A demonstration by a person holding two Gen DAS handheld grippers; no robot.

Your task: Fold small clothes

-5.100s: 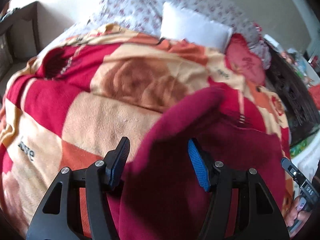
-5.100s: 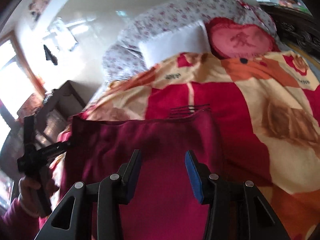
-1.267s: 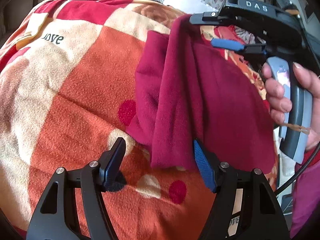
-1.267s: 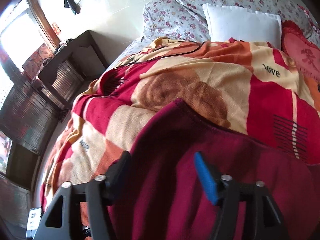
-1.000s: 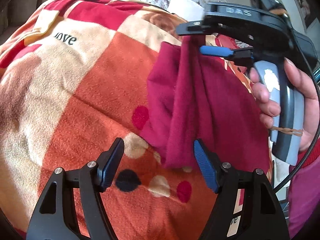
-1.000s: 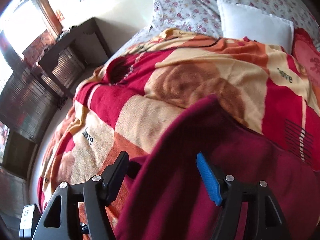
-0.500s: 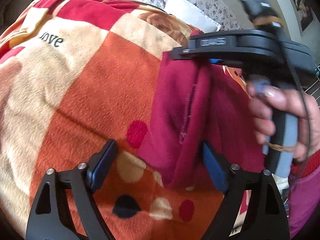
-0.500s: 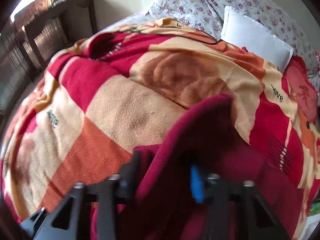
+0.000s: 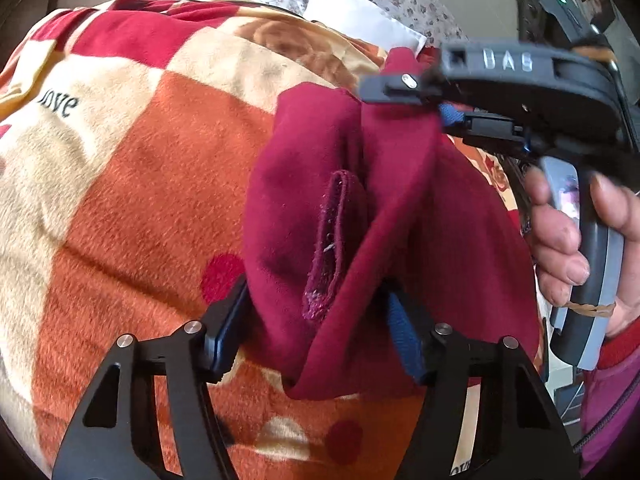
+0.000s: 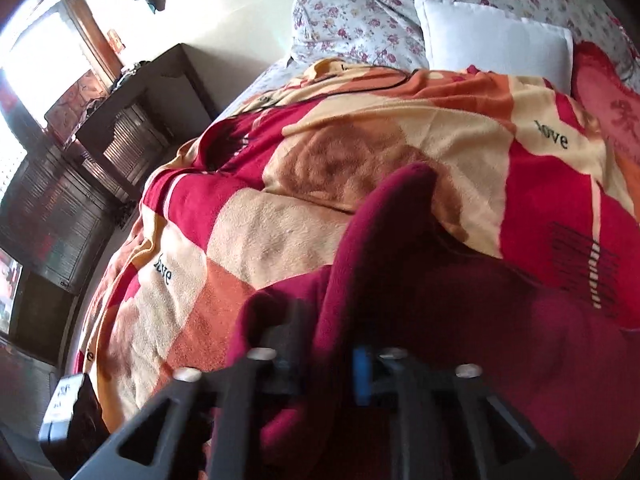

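Observation:
A small maroon garment [image 9: 404, 216] hangs bunched over the patterned blanket [image 9: 132, 184]. My right gripper [image 9: 436, 100] is shut on its top edge and holds it up; in the right wrist view the right gripper [image 10: 324, 364] is closed on a raised fold of the garment [image 10: 400, 264]. My left gripper [image 9: 316, 332] is open, its jaws on either side of the garment's lower hanging part, with a hemmed inner fold [image 9: 332, 240] showing between them.
The bed is covered by an orange, cream and red "love" blanket [image 10: 360, 152]. A white pillow [image 10: 496, 44] and floral bedding [image 10: 360, 12] lie at the head. A dark wooden cabinet [image 10: 132, 120] stands beside the bed.
My right gripper has closed on the garment's top edge and lifted it. My left gripper has moved in around the lower hanging part, still open.

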